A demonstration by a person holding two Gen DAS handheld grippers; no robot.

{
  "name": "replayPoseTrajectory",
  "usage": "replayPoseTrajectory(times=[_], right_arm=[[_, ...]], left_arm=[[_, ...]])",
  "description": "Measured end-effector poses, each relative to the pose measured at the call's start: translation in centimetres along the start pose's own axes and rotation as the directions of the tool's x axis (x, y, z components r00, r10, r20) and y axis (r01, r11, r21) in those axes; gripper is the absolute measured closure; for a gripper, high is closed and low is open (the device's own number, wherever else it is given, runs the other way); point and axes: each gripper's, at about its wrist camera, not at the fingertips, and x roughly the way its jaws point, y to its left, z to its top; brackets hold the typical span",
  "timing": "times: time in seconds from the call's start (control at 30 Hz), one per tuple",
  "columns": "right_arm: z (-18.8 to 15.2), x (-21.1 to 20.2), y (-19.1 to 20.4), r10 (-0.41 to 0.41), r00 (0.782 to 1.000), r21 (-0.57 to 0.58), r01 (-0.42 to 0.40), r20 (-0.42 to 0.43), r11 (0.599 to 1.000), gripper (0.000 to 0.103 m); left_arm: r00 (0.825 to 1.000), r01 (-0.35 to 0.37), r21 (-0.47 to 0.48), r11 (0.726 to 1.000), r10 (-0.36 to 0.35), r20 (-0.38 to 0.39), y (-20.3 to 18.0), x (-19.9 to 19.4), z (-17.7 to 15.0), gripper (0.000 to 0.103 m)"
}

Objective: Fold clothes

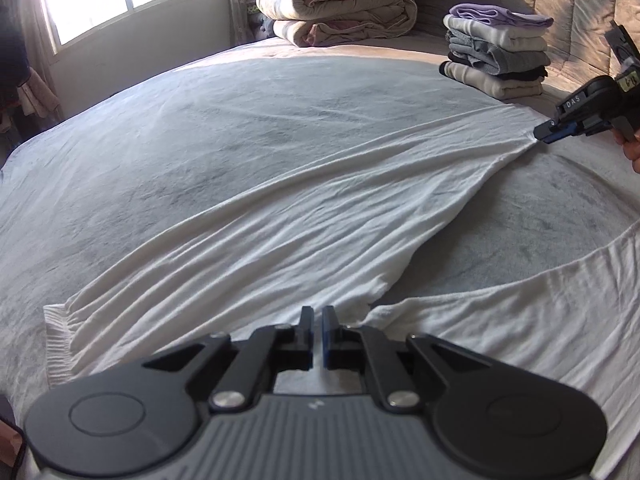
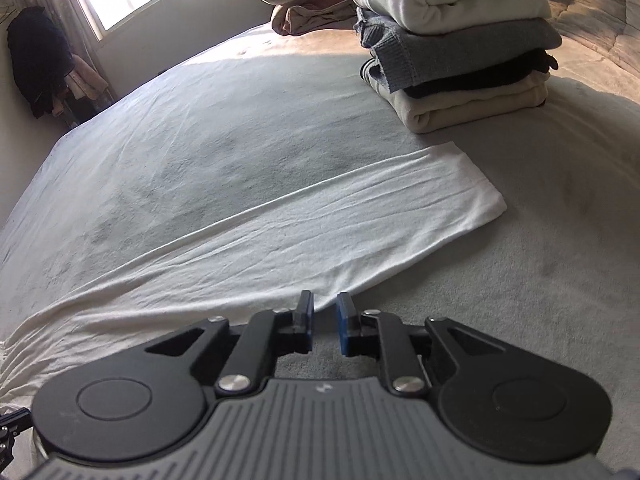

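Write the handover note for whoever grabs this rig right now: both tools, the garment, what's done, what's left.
Left tool: jaws almost shut, low over the near edge of the white garment; a grip cannot be confirmed.
Right tool: appears pinched on the garment's far-right edge, with creases running toward it.
Garment: spread across the bed, wrinkled, no fold visible yet.
Done: a stack of folded clothes sits at the bed's far right.
Left: smooth and fold this garment, then probably add it to the stack.
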Motion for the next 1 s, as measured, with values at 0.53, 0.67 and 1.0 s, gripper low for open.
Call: replayPoseTrajectory(times=[0.53, 0.67, 1.0], right_arm=[[5.0, 6.1, 6.6, 0.137, 0.988, -0.481, -0.153, -0.068, 0.863, 0.060], [6.1, 7.5, 6.8, 0.133, 0.987, -0.541, -0.161, -0.090, 0.825, 0.060], [7.3, 9.5, 6.2, 0.104, 0.982, -0.608, -0.178, -0.156, 0.774, 0.060]], left_arm=[[0.989, -0.145, -0.093, 0.985, 0.140, -0.057, 4.4, 7.9, 7.8, 0.069], [0.991, -0.107, -0.121, 0.987, 0.096, -0.091, 6.1, 9.7, 9.0, 0.069], [0.990, 0.082, -0.096, 0.992, -0.092, -0.108, 4.8, 12.2, 12.4, 0.068]])
